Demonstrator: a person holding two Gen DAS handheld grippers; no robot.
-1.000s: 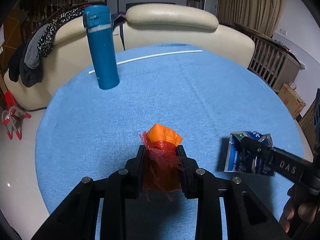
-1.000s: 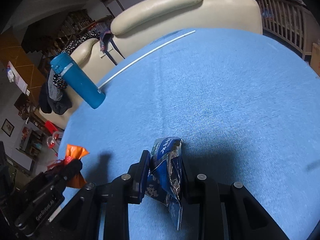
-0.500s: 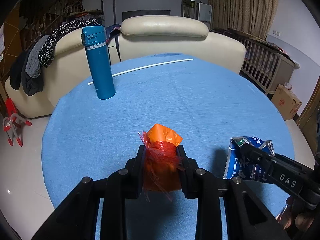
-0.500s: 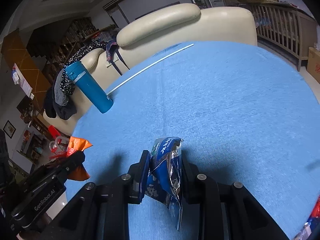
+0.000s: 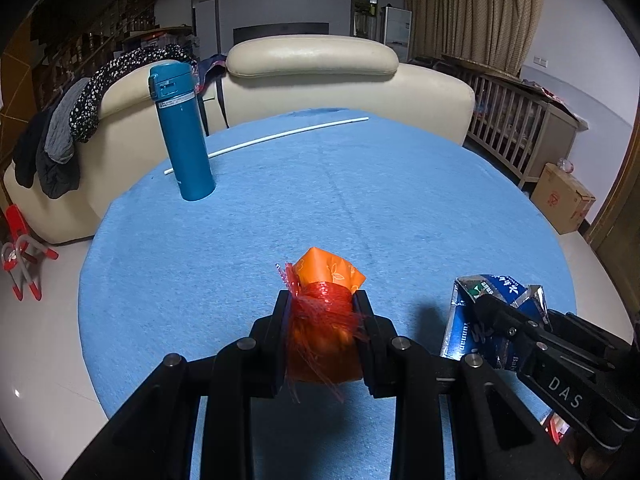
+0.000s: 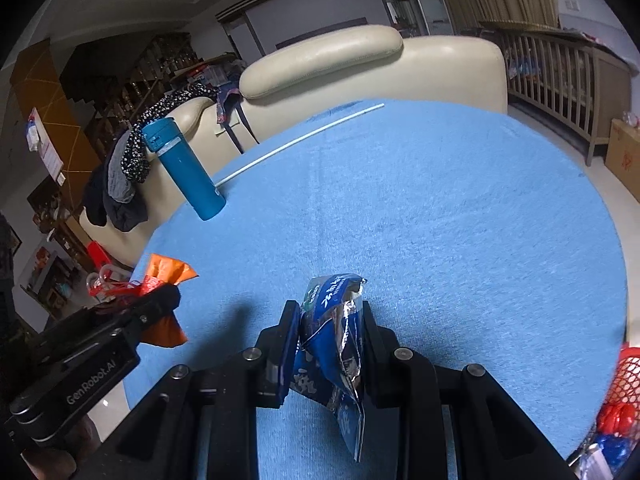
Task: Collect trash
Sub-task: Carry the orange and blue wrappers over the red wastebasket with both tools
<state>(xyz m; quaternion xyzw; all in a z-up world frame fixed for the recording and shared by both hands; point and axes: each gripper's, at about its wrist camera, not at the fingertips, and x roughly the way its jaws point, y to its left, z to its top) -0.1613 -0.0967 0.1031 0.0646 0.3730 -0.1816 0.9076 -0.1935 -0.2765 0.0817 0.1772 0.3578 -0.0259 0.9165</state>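
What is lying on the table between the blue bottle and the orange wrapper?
Nothing: in the left wrist view only bare blue tablecloth separates the blue bottle from the orange wrapper.

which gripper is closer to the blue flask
Left. The left gripper, shut on an orange wrapper, sits on the same side of the table as the flask. The right gripper, holding a blue packet, is further across.

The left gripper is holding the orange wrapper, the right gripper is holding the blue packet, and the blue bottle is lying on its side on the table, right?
Not quite. The blue bottle stands upright on the table, as the left wrist view shows. The rest holds: the left gripper is shut on the orange wrapper, and the right gripper is shut on the blue packet.
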